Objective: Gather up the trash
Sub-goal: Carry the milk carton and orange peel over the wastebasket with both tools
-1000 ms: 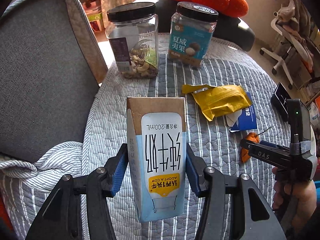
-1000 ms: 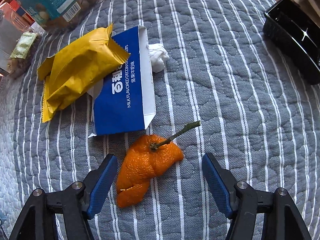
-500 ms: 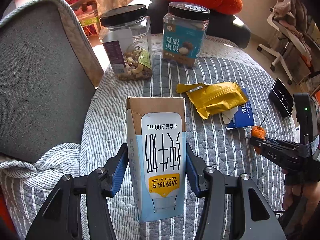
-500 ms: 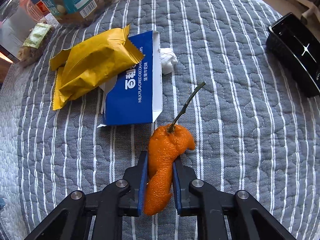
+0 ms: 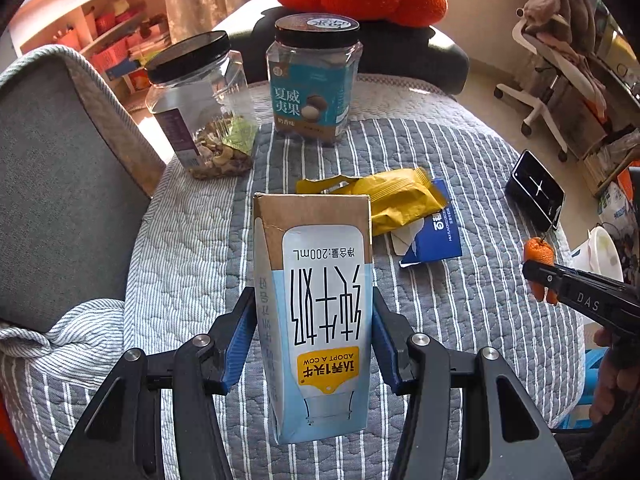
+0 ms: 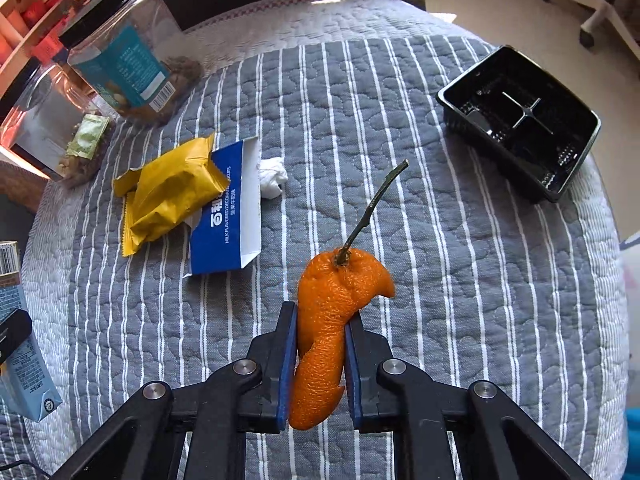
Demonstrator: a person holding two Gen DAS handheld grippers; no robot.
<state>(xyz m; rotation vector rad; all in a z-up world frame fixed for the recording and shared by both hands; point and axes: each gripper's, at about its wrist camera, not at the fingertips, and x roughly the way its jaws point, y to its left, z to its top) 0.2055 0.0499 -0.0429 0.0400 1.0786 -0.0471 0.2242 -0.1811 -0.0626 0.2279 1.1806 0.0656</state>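
Note:
My left gripper (image 5: 314, 336) is shut on an upside-down milk carton (image 5: 316, 304) and holds it above the quilted table. The carton also shows at the left edge of the right wrist view (image 6: 16, 344). My right gripper (image 6: 320, 356) is shut on an orange peel (image 6: 328, 320) with a stem, lifted off the cloth; the peel also shows in the left wrist view (image 5: 538, 256). A yellow wrapper (image 6: 168, 192), a flattened blue box (image 6: 228, 220) and a crumpled white tissue (image 6: 272, 176) lie on the striped cloth (image 6: 400, 120).
Two black-lidded nut jars (image 5: 204, 108) (image 5: 314, 80) stand at the table's far side. A black plastic tray (image 6: 520, 120) sits at the right edge. A grey chair back (image 5: 60, 180) is on the left. A white bin (image 5: 600, 256) stands beyond the table's right edge.
My right gripper closed on the orange peel and lifted it off the cloth. Both grippers pulled back and up from the table. The left still holds the carton.

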